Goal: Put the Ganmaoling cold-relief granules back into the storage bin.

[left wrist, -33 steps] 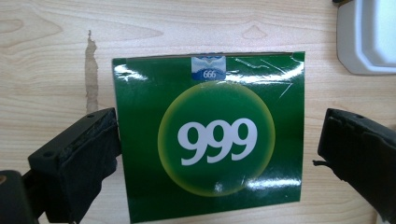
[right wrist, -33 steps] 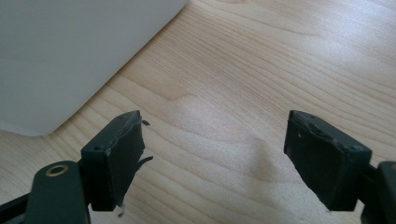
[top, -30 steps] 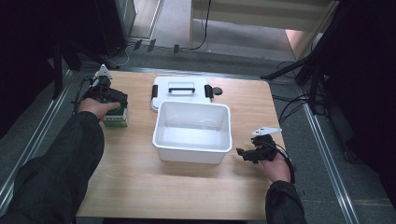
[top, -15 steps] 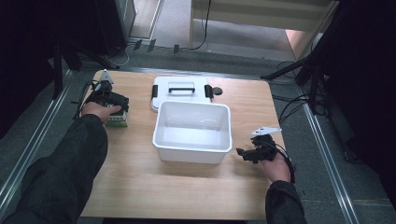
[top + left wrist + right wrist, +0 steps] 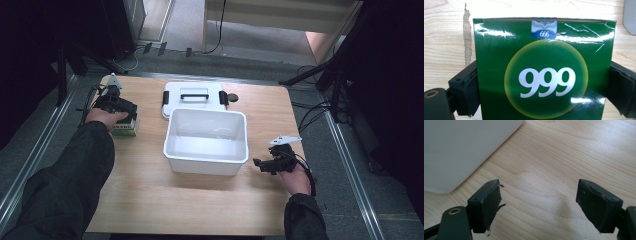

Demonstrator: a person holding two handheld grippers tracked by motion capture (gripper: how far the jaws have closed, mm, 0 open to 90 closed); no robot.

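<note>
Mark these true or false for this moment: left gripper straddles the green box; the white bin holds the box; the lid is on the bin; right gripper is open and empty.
1. The left gripper straddles the green box: true; its jaws have just been closing, pads at both sides.
2. The white bin holds the box: false; the box lies on the table, left of the bin.
3. The lid is on the bin: false; it lies behind it.
4. The right gripper is open and empty: true.
</note>
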